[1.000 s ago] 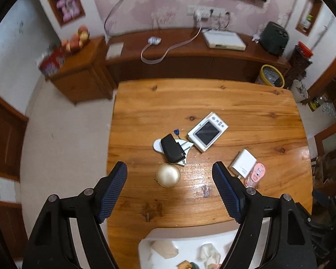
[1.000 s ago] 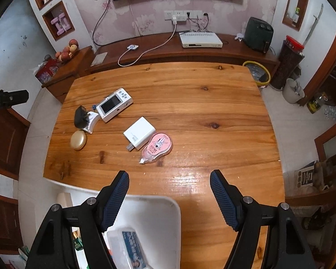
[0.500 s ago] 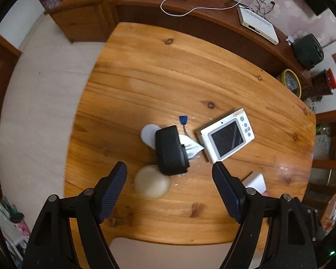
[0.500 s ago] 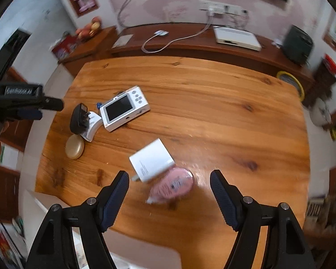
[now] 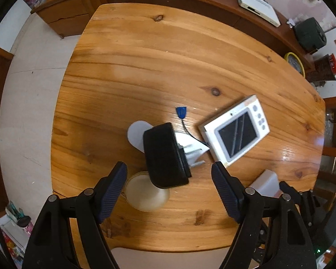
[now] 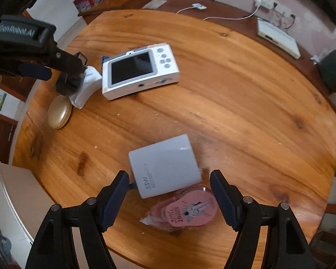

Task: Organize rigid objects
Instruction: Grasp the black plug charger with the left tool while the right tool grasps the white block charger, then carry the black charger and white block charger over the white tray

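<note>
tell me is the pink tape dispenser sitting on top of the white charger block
No, the pink tape dispenser lies on the wooden table beside the white charger block, against its near edge, not on top of it.

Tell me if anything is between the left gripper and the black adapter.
Nothing visible blocks it. The left gripper is open, and the black adapter sits in the gap just ahead of its fingertips. The gold case lies right beside the adapter, near the left finger, so that finger could bump it.

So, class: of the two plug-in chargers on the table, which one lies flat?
The white charger lies flat; the black charger leans propped on a white object.
</note>
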Demonstrator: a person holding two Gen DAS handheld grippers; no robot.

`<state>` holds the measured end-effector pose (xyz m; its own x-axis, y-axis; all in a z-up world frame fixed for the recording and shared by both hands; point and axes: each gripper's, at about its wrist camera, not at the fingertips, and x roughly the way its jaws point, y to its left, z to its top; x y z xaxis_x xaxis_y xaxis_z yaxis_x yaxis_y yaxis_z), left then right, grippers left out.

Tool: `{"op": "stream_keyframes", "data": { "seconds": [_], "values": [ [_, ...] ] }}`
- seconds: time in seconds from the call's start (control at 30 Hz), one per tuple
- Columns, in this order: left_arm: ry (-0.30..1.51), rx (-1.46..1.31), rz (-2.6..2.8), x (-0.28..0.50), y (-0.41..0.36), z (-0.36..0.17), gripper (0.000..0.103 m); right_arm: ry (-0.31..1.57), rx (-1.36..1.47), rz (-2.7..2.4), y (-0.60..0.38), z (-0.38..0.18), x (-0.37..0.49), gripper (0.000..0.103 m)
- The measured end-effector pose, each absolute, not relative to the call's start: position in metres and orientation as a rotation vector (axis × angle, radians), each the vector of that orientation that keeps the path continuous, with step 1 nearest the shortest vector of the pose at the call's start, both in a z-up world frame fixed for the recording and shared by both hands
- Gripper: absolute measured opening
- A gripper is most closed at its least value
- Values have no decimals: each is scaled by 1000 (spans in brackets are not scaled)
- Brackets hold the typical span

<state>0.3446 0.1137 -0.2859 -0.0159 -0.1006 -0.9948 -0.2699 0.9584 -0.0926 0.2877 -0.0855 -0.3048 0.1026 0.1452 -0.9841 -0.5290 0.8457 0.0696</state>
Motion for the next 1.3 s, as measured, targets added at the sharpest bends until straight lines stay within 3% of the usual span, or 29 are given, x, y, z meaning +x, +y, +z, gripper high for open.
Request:
{"op": "stream_keyframes", "data": {
  "seconds": [0.1,0.27,0.37,0.4,0.87,1.3],
  "values": [
    [1597,-345,142,347,116,-292,79,1377,-376,507,-83,-307,292,76],
    [1622,-382,136,351,114,-303,60,1419,-375,512,-80,-317,300,76],
    [1607,-394,140,351,112,-305,60,1436,-359,519,-82,-319,304,72],
    [1605,-397,141,351,110,-305,60,1442,-351,529,-82,-320,304,64],
    [1487,-470,65,321,115,-289,59,1436,-326,544,-87,-303,281,63],
    [1374,-421,-129,273,111,-200,59,1341,-186,508,-104,-232,253,63]
  ]
}}
